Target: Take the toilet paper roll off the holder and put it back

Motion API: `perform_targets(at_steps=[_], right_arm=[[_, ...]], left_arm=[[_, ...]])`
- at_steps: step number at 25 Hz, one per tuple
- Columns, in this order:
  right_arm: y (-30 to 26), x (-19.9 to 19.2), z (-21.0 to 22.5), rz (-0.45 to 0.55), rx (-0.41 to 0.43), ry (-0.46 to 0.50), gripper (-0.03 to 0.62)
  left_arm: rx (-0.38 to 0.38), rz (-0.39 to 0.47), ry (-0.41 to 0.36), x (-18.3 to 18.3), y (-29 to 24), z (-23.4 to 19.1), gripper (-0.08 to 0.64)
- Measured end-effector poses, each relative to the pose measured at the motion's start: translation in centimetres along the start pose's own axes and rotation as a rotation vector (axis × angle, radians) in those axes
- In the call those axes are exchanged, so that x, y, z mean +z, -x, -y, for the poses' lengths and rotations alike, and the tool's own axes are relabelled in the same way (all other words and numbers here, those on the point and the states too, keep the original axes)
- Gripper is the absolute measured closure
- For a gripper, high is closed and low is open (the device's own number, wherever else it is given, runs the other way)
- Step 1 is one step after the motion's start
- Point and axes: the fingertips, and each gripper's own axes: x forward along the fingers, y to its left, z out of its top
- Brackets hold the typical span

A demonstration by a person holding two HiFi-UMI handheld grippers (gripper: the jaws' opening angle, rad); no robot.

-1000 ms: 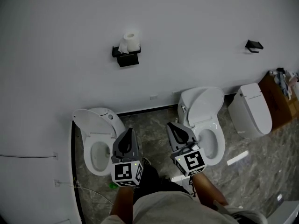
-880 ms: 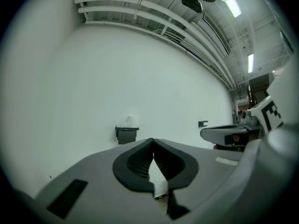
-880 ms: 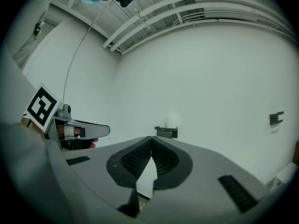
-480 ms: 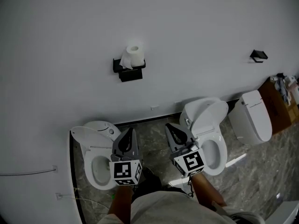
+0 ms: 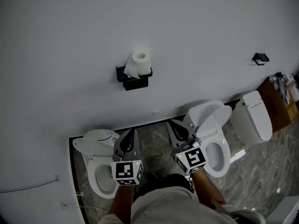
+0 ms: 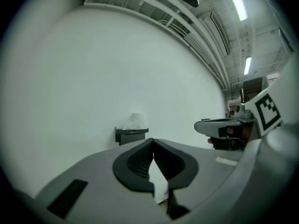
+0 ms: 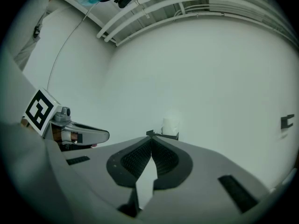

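A white toilet paper roll (image 5: 139, 62) stands upright on a black wall holder (image 5: 135, 80), with a loose sheet hanging at its left. Both grippers are held level, side by side, pointing at the wall well short of the holder. My left gripper (image 5: 133, 132) is shut with nothing in it, and so is my right gripper (image 5: 172, 124). In the left gripper view the roll (image 6: 135, 121) sits on the holder (image 6: 131, 135) just above the closed tips (image 6: 153, 141). The right gripper view shows the roll (image 7: 170, 124) a little right of the closed tips (image 7: 152, 140).
Below the wall stand two toilets with raised lids, one at the left (image 5: 100, 167) and one at the right (image 5: 212, 134). A third, closed toilet (image 5: 254, 118) and a brown box (image 5: 280, 97) are further right. A second, bare black holder (image 5: 260, 58) is on the wall.
Both grippers have moved forward toward the wall together, still shut. The roll and holder now sit lower and nearer the middle of the head view.
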Motion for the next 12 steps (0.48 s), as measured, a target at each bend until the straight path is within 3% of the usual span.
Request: perform_targets(at_steps=[12], right_arm=[[-4.5,-0.3,0.2,-0.017,0.005,0.020,0.588]], left_arm=[[0.016,0.009,0.025,-0.4,-0.5,-3.0,0.549]])
